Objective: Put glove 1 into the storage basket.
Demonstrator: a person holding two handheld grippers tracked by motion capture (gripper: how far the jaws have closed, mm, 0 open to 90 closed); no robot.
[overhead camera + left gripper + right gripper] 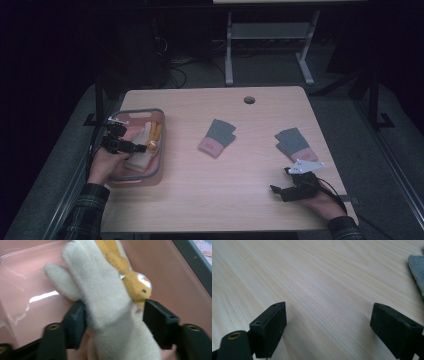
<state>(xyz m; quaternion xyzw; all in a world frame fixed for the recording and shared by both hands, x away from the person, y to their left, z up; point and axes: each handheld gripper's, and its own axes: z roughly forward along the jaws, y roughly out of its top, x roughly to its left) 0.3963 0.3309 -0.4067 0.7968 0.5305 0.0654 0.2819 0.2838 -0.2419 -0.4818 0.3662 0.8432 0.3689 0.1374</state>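
In the left gripper view, the left gripper (113,315) has its jaws set apart on either side of a cream glove (105,295); the left jaw is against the fabric, the right jaw stands just clear of it, so nothing is pinched. The glove runs lengthwise away from the jaws, fingers pointing into the pink bin (30,272), its thumb splayed to one side. It is pale, fuzzy and soft; its cuff end is cut off at the bottom edge. An orange glove (132,282) lies partly under it, mostly hidden. Nearer the person and well to the right of the bin, the right gripper (328,322) has its jaws wide over bare table (317,277). Beyond, between bin and far edge, lie two grey gloves (217,137), dim and small.
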